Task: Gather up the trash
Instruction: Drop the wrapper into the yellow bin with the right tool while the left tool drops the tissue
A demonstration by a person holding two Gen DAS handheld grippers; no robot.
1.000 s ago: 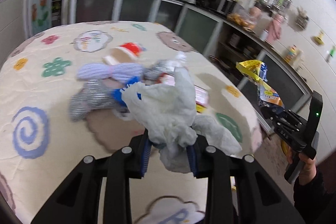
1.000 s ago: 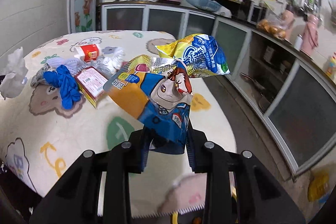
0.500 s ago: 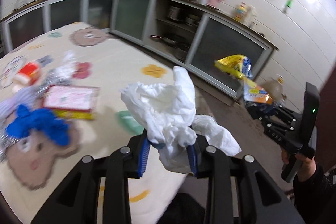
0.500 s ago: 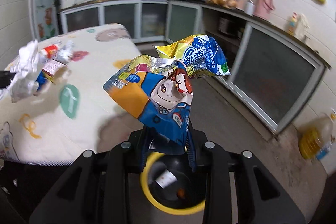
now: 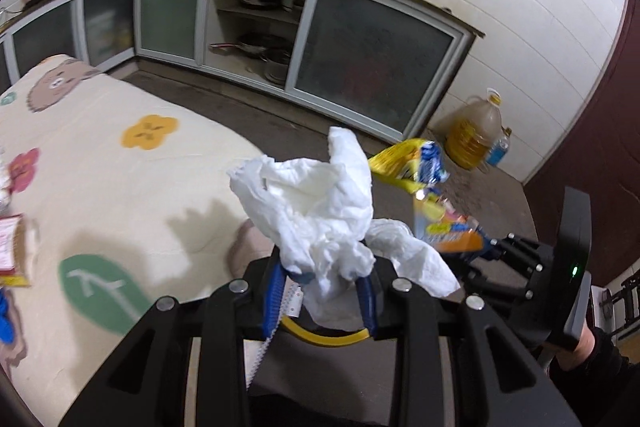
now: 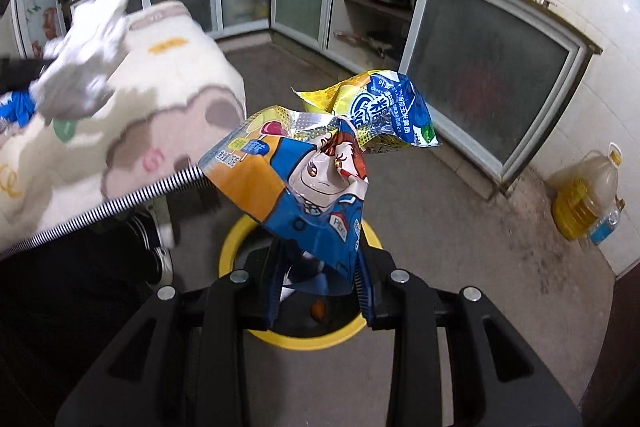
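We hold the right hand-held gripper (image 6: 320,291), clamped on snack wrappers (image 6: 316,167), above the yellow-rimmed bin (image 6: 298,337) for release; the left hand-held gripper (image 5: 322,299), clamped on crumpled tissue (image 5: 320,211), waits beside the surface (image 5: 100,187).

An oil jug (image 6: 584,195) stands just beside a small bottle (image 6: 605,223).

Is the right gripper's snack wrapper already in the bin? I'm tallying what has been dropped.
No, the snack wrapper is clamped in the right gripper above the yellow-rimmed bin.
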